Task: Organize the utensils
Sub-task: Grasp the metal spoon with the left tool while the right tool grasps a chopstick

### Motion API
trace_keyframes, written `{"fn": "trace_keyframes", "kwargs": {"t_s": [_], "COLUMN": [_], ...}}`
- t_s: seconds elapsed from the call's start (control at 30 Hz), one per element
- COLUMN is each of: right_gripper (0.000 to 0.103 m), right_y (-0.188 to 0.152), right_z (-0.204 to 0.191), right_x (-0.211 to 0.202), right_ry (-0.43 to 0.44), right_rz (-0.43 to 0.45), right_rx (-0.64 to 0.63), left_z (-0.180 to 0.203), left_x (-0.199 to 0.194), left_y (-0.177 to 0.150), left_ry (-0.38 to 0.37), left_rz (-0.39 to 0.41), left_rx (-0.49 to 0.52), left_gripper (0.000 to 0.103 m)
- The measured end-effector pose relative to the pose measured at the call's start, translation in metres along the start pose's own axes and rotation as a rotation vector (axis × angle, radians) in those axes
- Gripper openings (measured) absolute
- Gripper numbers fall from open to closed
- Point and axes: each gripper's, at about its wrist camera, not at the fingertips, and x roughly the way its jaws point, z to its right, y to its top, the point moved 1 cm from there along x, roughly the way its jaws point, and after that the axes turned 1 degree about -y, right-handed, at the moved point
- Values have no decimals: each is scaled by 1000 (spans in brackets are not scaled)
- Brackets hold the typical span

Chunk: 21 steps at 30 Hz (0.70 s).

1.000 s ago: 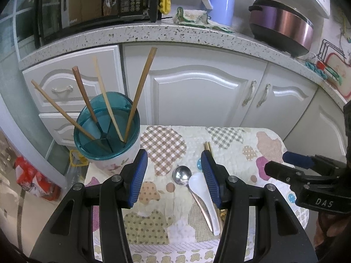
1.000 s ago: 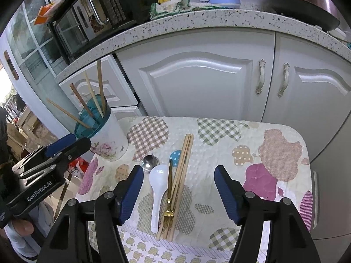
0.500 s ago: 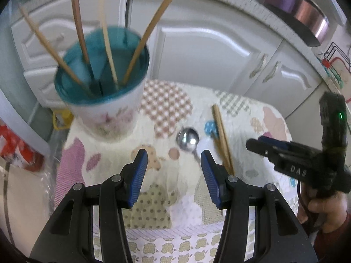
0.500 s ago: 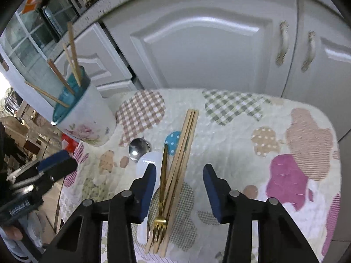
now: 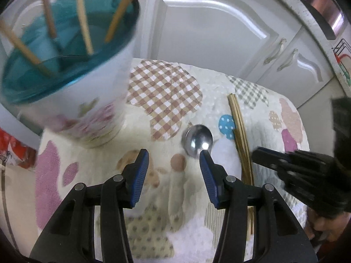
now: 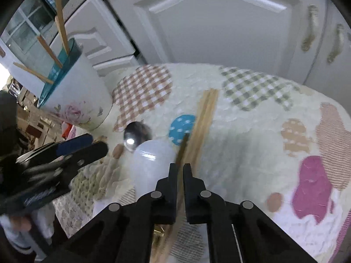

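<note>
My right gripper (image 6: 179,167) is shut on the thin handle of the gold fork (image 6: 182,148), low over the patchwork cloth (image 6: 252,131). Wooden chopsticks (image 6: 204,118) lie just right of the fork. A white ceramic spoon (image 6: 151,160) and a metal spoon (image 6: 136,133) lie to its left. My left gripper (image 5: 173,155) hovers over the cloth, its jaws closing a little with only bare cloth between them. The metal spoon (image 5: 198,141) sits just beyond its right fingertip. The floral holder with a teal insert (image 5: 65,65) stands at the left and holds several chopsticks.
White cabinet doors (image 5: 208,28) rise right behind the small table. The right gripper (image 5: 285,166) shows at the right edge of the left wrist view, beside the lying chopsticks (image 5: 240,138). The left gripper (image 6: 83,146) shows at the left of the right wrist view.
Both grippers have dropped towards the table and tilted further down. The right jaws went from wide open to shut around the fork handle. The left gripper moved nearer the holder and the metal spoon.
</note>
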Motion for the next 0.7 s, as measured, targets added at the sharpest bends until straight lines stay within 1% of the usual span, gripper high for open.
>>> {"fn": "trace_keyframes", "kwargs": {"t_s": [0.07, 0.17, 0.27, 0.3, 0.33, 0.37, 0.4, 0.47, 0.53, 0.6, 0.7], "right_gripper": [4, 4, 4, 5, 6, 11, 17, 22, 22, 22, 22], "right_y": [-3, -8, -12, -12, -12, -12, -11, -10, -5, 1, 15], "right_z": [11, 27, 40, 41, 40, 39, 37, 33, 29, 26, 25], "right_x": [-6, -15, -21, -22, -22, -22, -21, -21, -18, -15, -6], "right_ry": [16, 12, 53, 65, 74, 83, 89, 86, 81, 53, 15], "right_rz": [-7, -11, -23, -26, -30, -34, -35, -33, -30, -22, -5], "right_rx": [23, 49, 104, 116, 121, 125, 123, 115, 110, 105, 106], "left_z": [0, 1, 4, 7, 8, 10, 12, 13, 8, 2, -11], "left_x": [9, 24, 35, 37, 40, 41, 42, 40, 35, 28, 13], "left_y": [5, 13, 20, 23, 24, 25, 26, 24, 21, 17, 5], "left_ry": [0, 0, -10, -17, -35, -54, -66, -69, -100, -108, -99], "left_rz": [-8, -22, -26, -25, -32, -37, -42, -43, -52, -60, -55], "left_rx": [4, 17, 35, 48, 57, 58, 64, 81, 69, 59, 45], "left_gripper": [47, 47, 47, 38, 27, 21, 14, 11, 6, 4, 3]}}
